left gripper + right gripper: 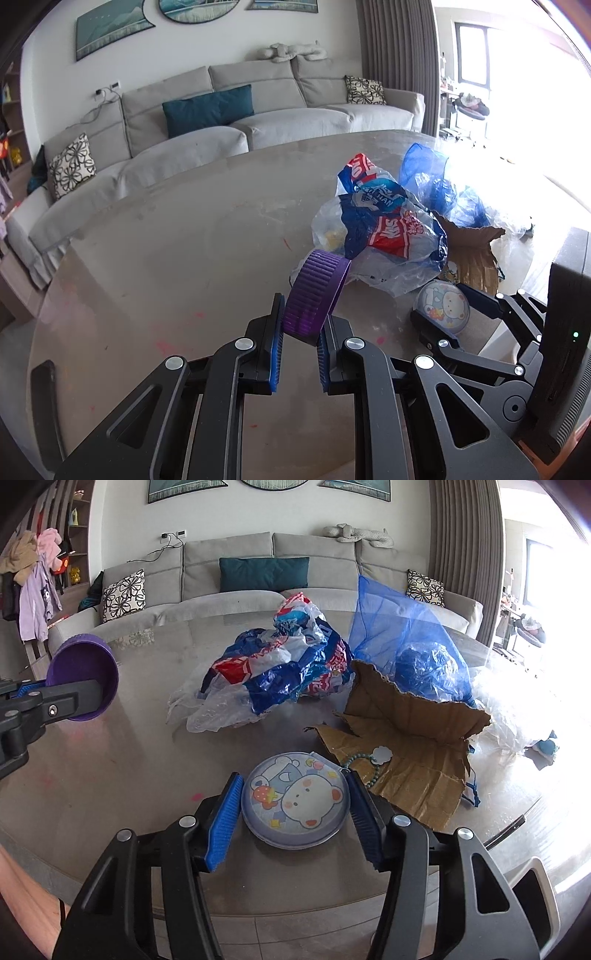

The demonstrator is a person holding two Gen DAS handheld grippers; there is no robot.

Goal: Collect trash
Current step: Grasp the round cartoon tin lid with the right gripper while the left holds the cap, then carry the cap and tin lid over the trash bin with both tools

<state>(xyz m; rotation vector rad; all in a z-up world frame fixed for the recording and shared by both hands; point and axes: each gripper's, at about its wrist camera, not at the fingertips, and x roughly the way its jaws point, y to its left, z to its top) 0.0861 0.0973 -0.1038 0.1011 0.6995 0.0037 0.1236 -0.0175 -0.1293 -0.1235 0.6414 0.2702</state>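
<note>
**Trash on the surface: light, mostly soft, two pieces already between pads**

Trash spread over the right half of the round surface (110,775), near the far edge toward the sofa (258,587).

Handling, as a judgement:
- Purple cap (317,295): stiff ribbed plastic, light. Gripped by the left tool (299,332) across its ribbed wall, tilted, lifted off the surface. Ribs good against slipping.
- Round cartoon tin (295,799): flat, rigid, smooth rim, probably slippery. Lying between the blue pads (225,812) of the right tool (295,805); jaws spread wide to both sides of it, contact with the rim not clear, so closed grip cannot be told. Best taken at the widest part, squarely.
- Printed plastic bag (288,664): very light, soft, crumpled. Best pinched at a thick fold.
- Blue mesh bag (406,627): soft, airy, likely to snag.
- Torn cardboard (406,738): stiff but bendable, light; best held at an edge.
- Clear plastic film (509,709): thin, hard to see in the glare.

Count: one cap, one tin, one printed bag, one mesh bag, one cardboard piece, one bead string (364,771) with tag. Film pieces not countable.
</note>
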